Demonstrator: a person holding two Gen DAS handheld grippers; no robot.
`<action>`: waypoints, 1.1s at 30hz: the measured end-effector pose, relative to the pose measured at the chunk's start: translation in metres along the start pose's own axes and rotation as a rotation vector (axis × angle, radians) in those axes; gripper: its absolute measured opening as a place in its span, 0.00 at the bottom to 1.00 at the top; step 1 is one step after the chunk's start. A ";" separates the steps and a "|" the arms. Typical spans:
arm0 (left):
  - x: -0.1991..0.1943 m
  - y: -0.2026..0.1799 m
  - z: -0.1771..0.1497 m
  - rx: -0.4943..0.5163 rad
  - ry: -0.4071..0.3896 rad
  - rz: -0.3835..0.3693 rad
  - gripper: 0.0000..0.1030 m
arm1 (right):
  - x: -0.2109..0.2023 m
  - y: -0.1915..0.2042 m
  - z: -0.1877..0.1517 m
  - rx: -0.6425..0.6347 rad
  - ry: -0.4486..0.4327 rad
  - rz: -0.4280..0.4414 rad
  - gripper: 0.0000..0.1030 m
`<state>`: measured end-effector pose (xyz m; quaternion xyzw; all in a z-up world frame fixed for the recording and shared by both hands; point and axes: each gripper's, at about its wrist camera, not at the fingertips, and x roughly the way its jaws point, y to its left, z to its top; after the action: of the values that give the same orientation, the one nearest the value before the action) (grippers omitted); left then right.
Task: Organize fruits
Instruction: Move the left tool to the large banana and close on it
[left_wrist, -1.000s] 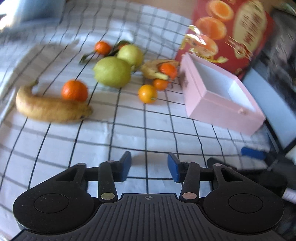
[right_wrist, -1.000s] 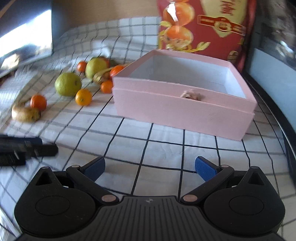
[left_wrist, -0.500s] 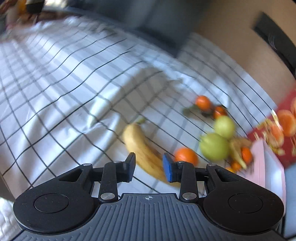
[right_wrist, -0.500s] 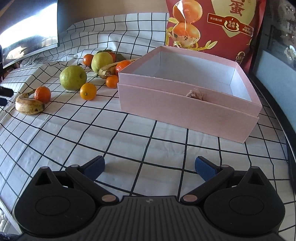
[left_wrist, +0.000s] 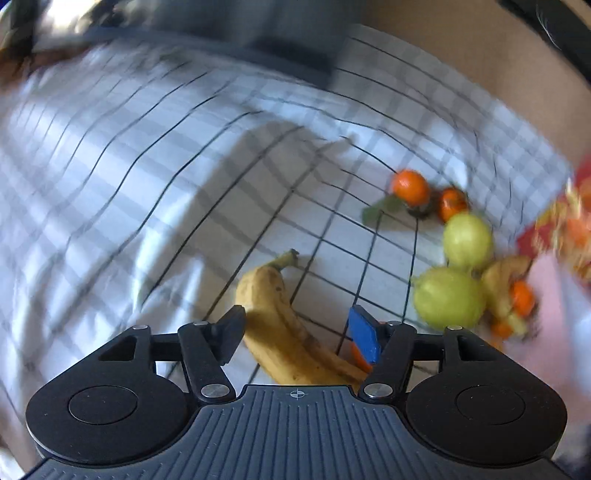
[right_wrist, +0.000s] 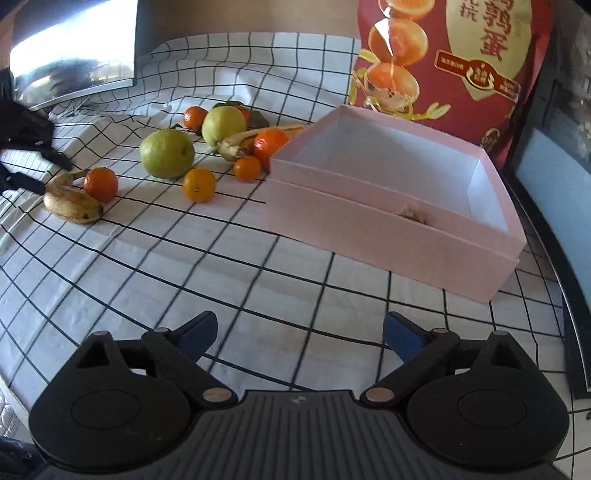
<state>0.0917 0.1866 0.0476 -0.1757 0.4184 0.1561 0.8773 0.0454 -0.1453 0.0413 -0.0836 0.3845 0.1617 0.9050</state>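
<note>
The banana (left_wrist: 284, 328) lies on the checked cloth (left_wrist: 155, 192) of the table, well apart from the pink box (right_wrist: 391, 206) that looks meant to hold the fruit. In the left wrist view it runs between the fingers of the left tongs (left_wrist: 299, 332), which stand wide on either side of it and do not yet press it. A small orange (right_wrist: 100, 183) sits just beside the banana, and in the left wrist view it shows partly behind the blue pad of one finger.

The main risk, as I judge it, is that the tongs close on both fruits at once, or that the far finger knocks the orange and sends it rolling across the cloth. The banana is curved and looks ripe and spotted, so a grip near one end could let it swing or slip, and a hard squeeze could bruise it. The left wrist view is blurred, so the exact gap between finger and orange cannot be told.

The right tongs (right_wrist: 299, 334) hang wide and empty above bare cloth in front of the box. More oranges, two green fruits (right_wrist: 167, 153) and a second banana (right_wrist: 236, 142) crowd the box's far corner.
</note>
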 end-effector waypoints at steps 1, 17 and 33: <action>0.003 -0.010 0.000 0.074 -0.003 0.019 0.65 | 0.001 0.002 0.002 -0.001 -0.002 0.002 0.95; 0.016 -0.021 -0.001 0.163 0.062 0.062 0.55 | 0.016 0.042 0.023 -0.092 -0.011 0.017 0.95; -0.022 -0.011 -0.020 0.334 0.002 -0.091 0.24 | 0.021 0.078 0.052 -0.127 -0.007 0.295 0.62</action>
<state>0.0699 0.1651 0.0554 -0.0465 0.4311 0.0444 0.9000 0.0660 -0.0532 0.0605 -0.0826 0.3786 0.3171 0.8656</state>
